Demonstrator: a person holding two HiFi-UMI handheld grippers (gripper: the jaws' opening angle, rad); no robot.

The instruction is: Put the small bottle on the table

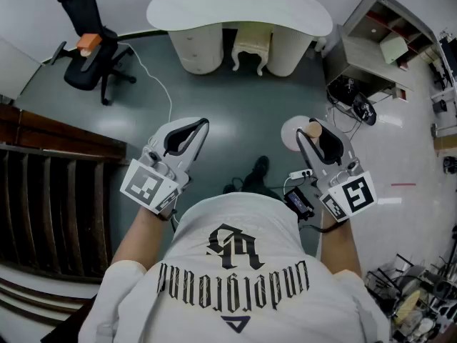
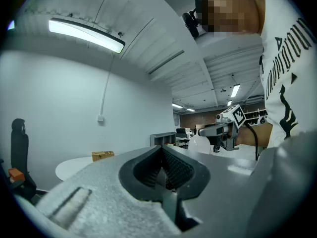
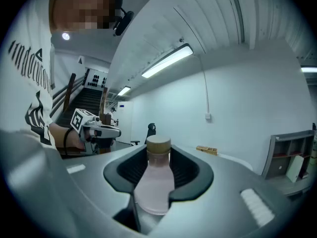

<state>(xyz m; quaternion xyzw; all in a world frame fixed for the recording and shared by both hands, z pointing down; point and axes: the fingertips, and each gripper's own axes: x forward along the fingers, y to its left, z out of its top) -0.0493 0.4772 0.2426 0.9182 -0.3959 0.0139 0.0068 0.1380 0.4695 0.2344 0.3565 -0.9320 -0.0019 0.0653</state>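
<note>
R tongs (image 1: pixel 308 130) clamped on the small bottle (image 3: pixel 154 182), upright btwn its jaws w/ tan cap (image 3: pixel 158 144) above them; L tongs (image 1: pixel 203 126) closed tight, empty, beside R but well apart; white desk (image 1: pixel 235 9) far ahead of both.

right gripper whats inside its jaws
A small bottle, pale pink with a tan cap, stands upright between the jaws of the right gripper, which are closed on its body. Its base is covered by the jaws.

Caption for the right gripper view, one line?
Right tongs grip a small pale bottle with a tan cap; the white table lies ahead.
</note>
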